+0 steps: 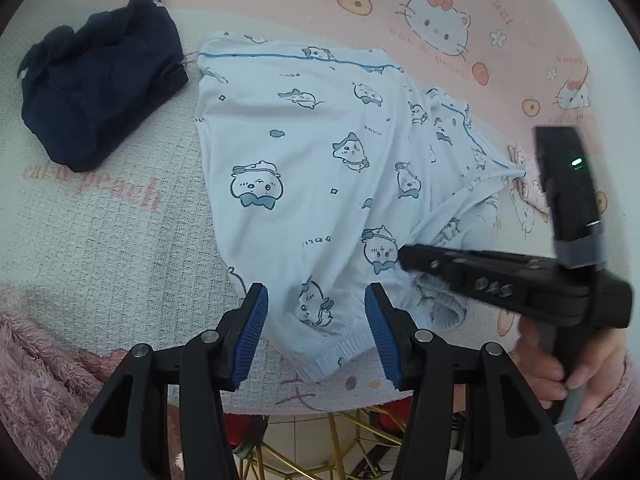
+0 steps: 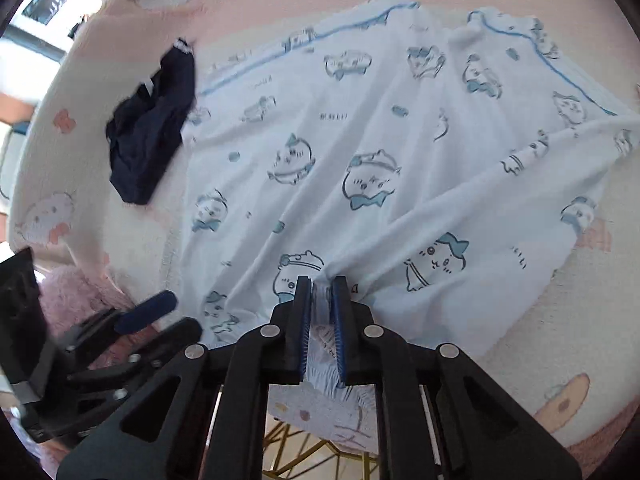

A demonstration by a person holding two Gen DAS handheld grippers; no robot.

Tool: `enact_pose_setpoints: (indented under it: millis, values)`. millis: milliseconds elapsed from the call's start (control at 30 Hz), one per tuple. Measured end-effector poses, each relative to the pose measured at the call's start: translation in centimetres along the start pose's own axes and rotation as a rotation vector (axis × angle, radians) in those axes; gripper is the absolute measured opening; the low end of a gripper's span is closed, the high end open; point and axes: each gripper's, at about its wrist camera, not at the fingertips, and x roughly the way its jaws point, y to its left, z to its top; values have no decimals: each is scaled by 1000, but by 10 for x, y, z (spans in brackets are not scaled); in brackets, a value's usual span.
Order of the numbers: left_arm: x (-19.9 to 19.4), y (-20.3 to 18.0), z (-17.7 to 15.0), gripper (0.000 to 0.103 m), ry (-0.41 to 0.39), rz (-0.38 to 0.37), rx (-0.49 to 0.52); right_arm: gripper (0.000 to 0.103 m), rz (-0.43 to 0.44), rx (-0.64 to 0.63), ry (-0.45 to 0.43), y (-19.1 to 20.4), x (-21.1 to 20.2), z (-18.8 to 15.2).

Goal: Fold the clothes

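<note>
- Pale blue cotton shorts point(image 1: 320, 152): printed with small cartoon animal faces wearing blue bows, scattered fish and diamonds; darker blue piping along the hems.
- Dark navy crumpled garment point(image 1: 100, 88): plain, with a white-striped edge.
- Pink-and-cream knitted blanket point(image 1: 100, 240): white cat faces with red bows, orange round fruits, pink lettering.
- Black two-finger gripper point(image 1: 316, 332): ribbed blue pads.

A home: cartoon blanket point(image 1: 400, 0) (pink), laundry.
</note>
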Motion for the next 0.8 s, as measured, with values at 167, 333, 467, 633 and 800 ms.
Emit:
enact_pose_setpoints:
  millis: [167,333,467,633,800]
  values:
    - [6,-24,10,53,14,-108,64,26,6,-23,14,9,10,5]
    - [31,-51,20,53,94,-116,147,33,50,53,-105,-31,-37,-21]
    - [50,-72,29,53,158,-123,213,35,77,145,-105,-62,-34,-40]
    - [71,-94,38,51,226,-121,282,35,44,118,-56,-67,-15,-43]
    - [78,-97,43,14,248,-84,297,35,41,116,-58,-81,-11,-35]
